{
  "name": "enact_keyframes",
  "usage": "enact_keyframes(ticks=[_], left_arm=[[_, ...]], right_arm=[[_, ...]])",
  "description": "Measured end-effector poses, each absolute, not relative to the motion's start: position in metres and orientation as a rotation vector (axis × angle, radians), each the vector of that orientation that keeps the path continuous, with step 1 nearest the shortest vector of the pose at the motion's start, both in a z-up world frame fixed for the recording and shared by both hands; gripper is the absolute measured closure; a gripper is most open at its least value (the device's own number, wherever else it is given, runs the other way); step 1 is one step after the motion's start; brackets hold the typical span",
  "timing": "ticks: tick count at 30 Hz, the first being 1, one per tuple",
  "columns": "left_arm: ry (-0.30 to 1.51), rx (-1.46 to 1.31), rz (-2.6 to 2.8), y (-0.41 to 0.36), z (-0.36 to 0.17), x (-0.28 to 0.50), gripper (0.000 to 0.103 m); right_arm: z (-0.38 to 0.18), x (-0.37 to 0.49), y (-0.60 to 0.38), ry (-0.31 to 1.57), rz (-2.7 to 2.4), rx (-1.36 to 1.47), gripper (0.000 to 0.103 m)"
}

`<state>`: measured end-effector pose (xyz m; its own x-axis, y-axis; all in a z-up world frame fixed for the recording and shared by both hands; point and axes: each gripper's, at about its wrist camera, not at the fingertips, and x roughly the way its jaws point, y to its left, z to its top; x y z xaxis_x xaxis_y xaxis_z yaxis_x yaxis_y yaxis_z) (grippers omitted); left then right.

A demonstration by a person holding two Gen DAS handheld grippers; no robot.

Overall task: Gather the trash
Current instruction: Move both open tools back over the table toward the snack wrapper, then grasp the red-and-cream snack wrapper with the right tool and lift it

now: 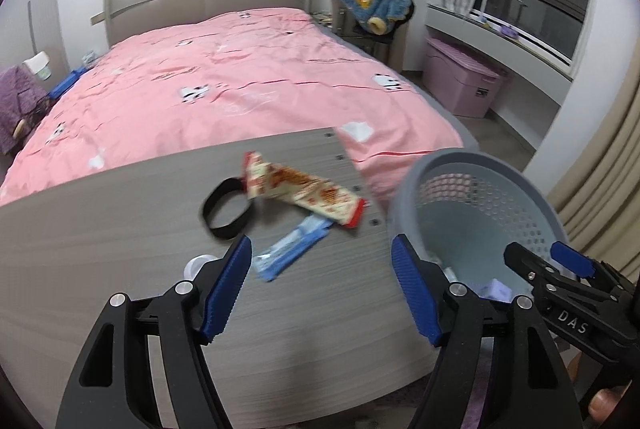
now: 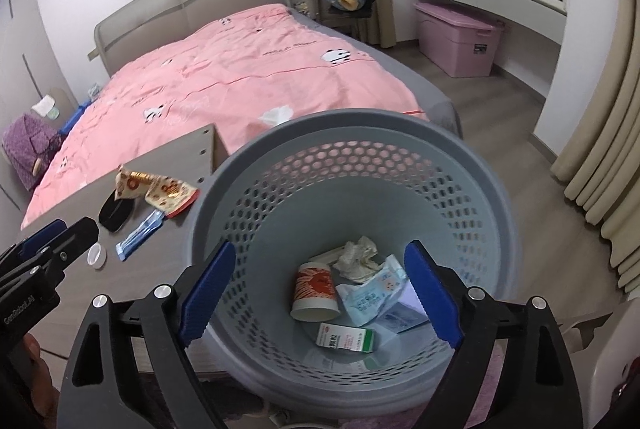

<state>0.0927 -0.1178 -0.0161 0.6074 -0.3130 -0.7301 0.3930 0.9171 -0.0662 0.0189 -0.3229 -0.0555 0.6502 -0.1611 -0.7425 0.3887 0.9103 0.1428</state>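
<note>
Grey woodgrain table (image 1: 120,249) fills the lower frame, a pink-quilted bed (image 1: 224,77) behind it. Left gripper (image 1: 320,293) hangs wide open and empty over the blue wrapper (image 1: 292,249), with the red-and-cream wrapper (image 1: 304,193), black ring (image 1: 224,213) and white cap (image 2: 97,255) nearby. Right gripper (image 2: 316,293) gapes, empty, above the basket (image 2: 360,133) at lower right (cup, tissue, box inside). Wrappers look light, crinkly, probably slippery; pinch an end seam.

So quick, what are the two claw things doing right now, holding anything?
Left gripper: open, holding nothing, over the table.
Right gripper: open, holding nothing, above the trash basket.
</note>
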Motion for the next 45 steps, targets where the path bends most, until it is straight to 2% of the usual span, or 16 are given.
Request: enact_keyframes(ticks=[21,36,45], left_arm=[[0.886,-0.051,-0.120,0.000,-0.046,0.127,0.034],[0.930,-0.055,-0.072,0.004,-0.056,0.140,0.034],[0.951,-0.048,-0.058,0.002,-0.064,0.151,0.034]], right_arm=[[-0.052,0.104,-0.251,0.849,-0.021,0.165,0.017],[-0.061,0.167,-0.232,0.928,0.153,-0.092,0.017],[-0.077,0.196,-0.209,1.002,0.232,-0.177,0.024]])
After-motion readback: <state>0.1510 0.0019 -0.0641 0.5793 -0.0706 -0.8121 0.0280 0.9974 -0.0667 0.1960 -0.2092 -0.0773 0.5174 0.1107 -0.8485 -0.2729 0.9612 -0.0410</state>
